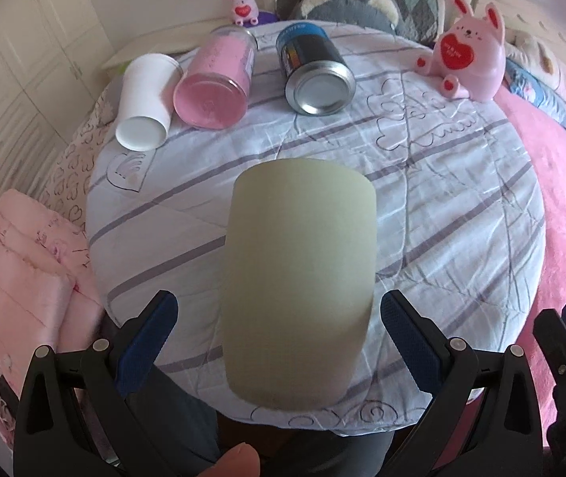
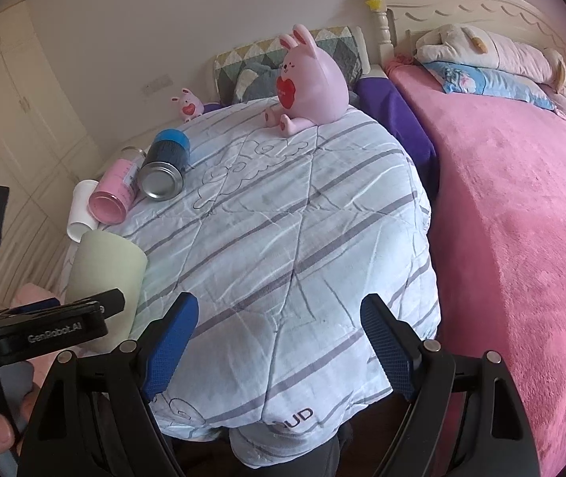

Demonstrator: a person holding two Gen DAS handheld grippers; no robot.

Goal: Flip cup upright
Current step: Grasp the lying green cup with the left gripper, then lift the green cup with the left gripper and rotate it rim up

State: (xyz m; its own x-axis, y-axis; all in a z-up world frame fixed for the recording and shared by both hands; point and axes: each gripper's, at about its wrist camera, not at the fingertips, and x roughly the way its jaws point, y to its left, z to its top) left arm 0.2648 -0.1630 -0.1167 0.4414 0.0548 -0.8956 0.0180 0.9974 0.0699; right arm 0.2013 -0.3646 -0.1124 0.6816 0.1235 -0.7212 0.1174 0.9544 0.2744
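A pale green cup (image 1: pixel 296 278) stands bottom up on the striped quilt (image 1: pixel 442 206), its flat base on top. My left gripper (image 1: pixel 277 318) is open, its blue pads on either side of the cup's lower part with gaps to both. In the right wrist view the cup (image 2: pixel 106 266) stands at the left, with the left gripper (image 2: pixel 64 310) at it. My right gripper (image 2: pixel 279 342) is open and empty over the quilt's near edge (image 2: pixel 283 397).
A white cup (image 1: pixel 145 99), a pink jar (image 1: pixel 217 83) and a blue-topped metal can (image 1: pixel 314 71) lie on their sides at the quilt's far left. A large pink rabbit toy (image 1: pixel 469 59) sits far right. A pink blanket (image 2: pixel 521 238) covers the bed to the right.
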